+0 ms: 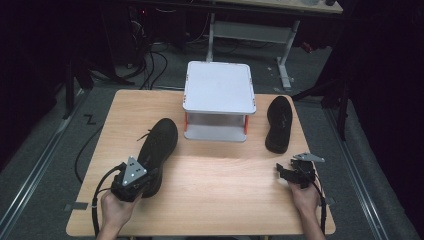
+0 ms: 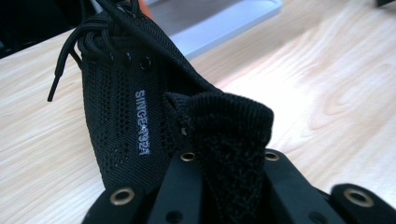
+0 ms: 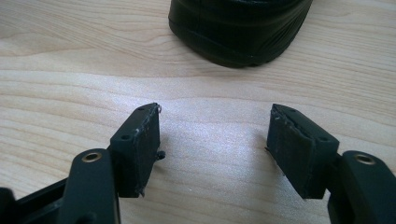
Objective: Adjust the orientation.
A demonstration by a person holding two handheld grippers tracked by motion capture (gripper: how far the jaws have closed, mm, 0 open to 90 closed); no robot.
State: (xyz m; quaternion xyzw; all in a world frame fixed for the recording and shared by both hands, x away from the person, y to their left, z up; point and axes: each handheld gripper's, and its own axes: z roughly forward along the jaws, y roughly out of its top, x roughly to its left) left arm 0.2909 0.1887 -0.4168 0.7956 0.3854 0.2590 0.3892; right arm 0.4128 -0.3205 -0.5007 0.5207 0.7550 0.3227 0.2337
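A black knit lace-up shoe [image 1: 159,142] lies on the left of the wooden table [image 1: 225,200], toe pointing away. My left gripper [image 1: 142,181] is shut on its heel collar; in the left gripper view the padded collar [image 2: 229,130] is pinched between the jaws of my left gripper [image 2: 226,163], with the shoe's side [image 2: 121,102] and laces beyond. A second black shoe [image 1: 279,124] lies at the right, sole side showing. My right gripper [image 1: 286,172] rests near the table's right front, open and holding nothing; in its own view that right gripper [image 3: 215,140] faces the second shoe's heel [image 3: 238,28].
A white two-level stand [image 1: 219,95] with orange posts sits at the table's back middle, between the two shoes. Cables lie on the floor beyond and to the left of the table. A desk frame stands farther back.
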